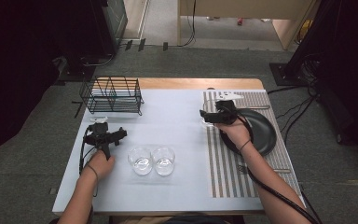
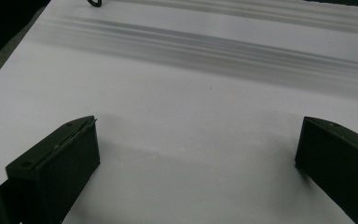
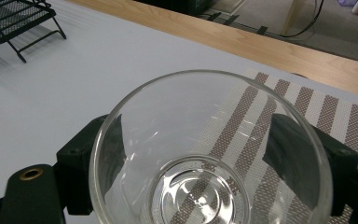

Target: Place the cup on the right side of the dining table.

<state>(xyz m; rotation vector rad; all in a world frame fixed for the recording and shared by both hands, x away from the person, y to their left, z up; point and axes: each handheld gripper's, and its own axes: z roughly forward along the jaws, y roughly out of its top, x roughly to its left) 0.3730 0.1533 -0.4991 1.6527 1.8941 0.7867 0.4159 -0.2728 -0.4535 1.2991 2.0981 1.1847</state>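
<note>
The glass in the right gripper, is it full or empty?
Empty. In the right gripper view the glass is clear to its bottom, the striped mat showing through, with no liquid line visible.

No readable text, label or number anywhere (views checked).

The left gripper (image 1: 121,135) rests with jaws wide apart; the right gripper (image 1: 203,116) is clamped.
</note>
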